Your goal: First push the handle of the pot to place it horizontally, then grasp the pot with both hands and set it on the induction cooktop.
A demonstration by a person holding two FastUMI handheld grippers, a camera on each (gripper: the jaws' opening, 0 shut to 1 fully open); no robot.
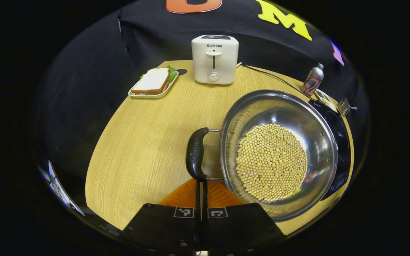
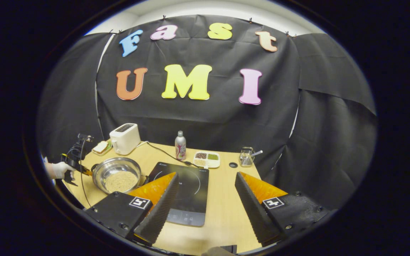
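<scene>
Left view near pot [image 1: 278, 153]; right view farther

Right claw [image 2: 205, 199] gaping wide, held above near desk [image 2: 222, 209] edge, gripping nothing. Induction cooktop [image 2: 187, 192] flat at desk centre. Steel pot [image 2: 116, 174] of pale beans just left of cooktop, on desk. Left claw [image 2: 84, 171] at pot's far-left side, gloved hand [image 2: 59, 170] behind it. Toaster [image 2: 125, 138], bottle [image 2: 180, 145] along back edge.
</scene>
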